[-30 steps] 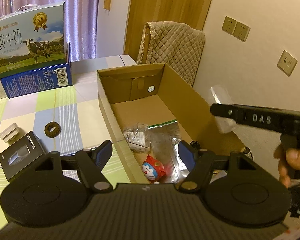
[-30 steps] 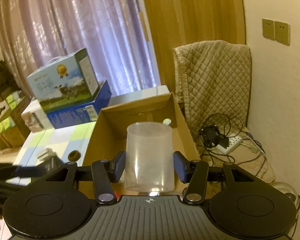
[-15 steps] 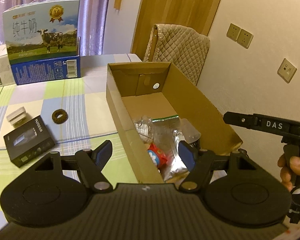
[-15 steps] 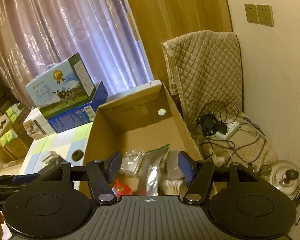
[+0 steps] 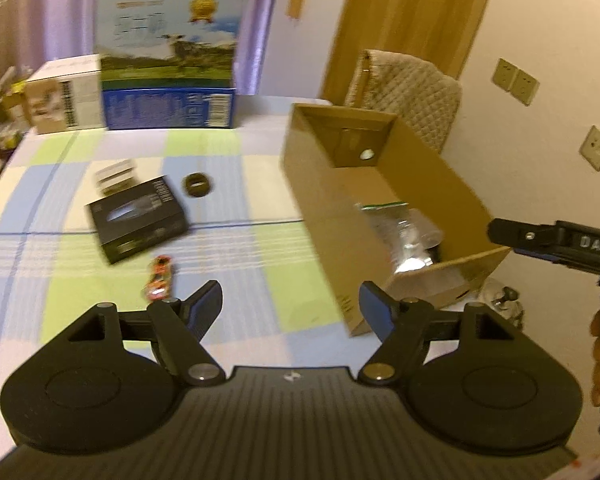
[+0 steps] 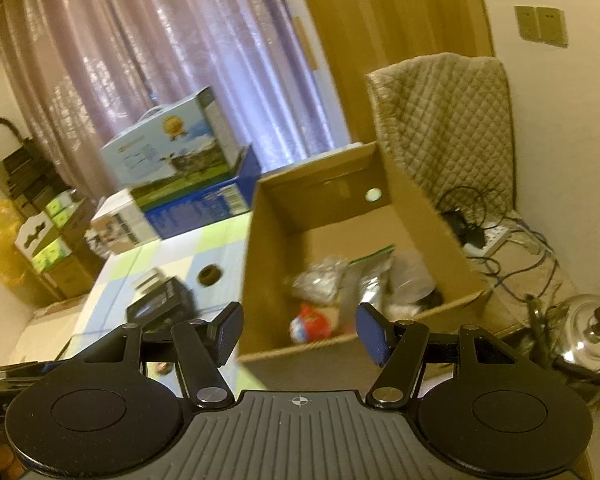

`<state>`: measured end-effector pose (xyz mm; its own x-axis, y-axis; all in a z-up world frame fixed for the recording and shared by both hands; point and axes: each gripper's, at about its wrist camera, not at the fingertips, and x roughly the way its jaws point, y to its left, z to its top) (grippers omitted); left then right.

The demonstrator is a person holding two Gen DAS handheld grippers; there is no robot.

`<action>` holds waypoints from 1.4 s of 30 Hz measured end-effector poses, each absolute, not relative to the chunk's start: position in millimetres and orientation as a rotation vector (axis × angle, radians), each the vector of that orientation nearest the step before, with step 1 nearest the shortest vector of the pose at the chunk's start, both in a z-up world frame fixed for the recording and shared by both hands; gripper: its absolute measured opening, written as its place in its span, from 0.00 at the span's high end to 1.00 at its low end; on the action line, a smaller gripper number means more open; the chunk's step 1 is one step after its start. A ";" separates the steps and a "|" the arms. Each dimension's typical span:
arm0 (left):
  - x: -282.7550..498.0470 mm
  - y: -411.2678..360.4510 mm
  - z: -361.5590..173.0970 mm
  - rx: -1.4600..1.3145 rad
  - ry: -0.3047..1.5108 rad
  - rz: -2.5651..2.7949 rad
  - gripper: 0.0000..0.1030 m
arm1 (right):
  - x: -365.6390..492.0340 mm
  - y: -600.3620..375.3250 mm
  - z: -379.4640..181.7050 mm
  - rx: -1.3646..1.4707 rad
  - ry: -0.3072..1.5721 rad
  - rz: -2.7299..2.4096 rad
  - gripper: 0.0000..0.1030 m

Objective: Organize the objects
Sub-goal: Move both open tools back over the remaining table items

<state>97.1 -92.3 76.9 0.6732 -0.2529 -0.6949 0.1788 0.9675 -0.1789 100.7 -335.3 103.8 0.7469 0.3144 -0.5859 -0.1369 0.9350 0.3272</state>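
Cup dropped in box [image 6: 340,356]; both grippers' fingers [image 6: 370,334] wide open, empty.

A lived-in home room: purple curtains [image 6: 172,60], checked tablecloth [image 5: 236,248], quilted chair cover [image 6: 452,120] (kettle [image 6: 588,336] nearby).

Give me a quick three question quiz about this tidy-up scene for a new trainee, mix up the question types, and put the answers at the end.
1. True or false: the left hand-held gripper is clamped on the red toy car.
2. Which lies inside the cardboard box? A) black product box B) red and blue toy C) dark ring
3. Fill in: on the checked tablecloth, the toy car lies just in front of the left gripper's ____ finger.

Key
1. False: its jaws are open and empty, and the car lies on the cloth.
2. B
3. Left
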 end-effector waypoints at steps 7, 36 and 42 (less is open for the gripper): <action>68.6 -40.2 78.1 -0.120 0.781 -0.146 0.28 | 83.4 -298.5 98.8 0.240 0.705 0.304 0.42; 21.3 30.7 91.4 -0.147 0.724 -0.034 0.26 | 39.7 -222.1 106.4 0.142 0.692 0.422 0.42; 27.5 40.1 87.7 -0.141 0.730 -0.017 0.26 | 45.0 -209.0 99.6 0.130 0.703 0.444 0.42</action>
<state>27.5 40.1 87.7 0.7454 -0.0650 -0.6635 -0.0336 0.9903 -0.1348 45.0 -209.0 99.6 0.6740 0.4369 -0.5957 -0.3507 0.8990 0.2625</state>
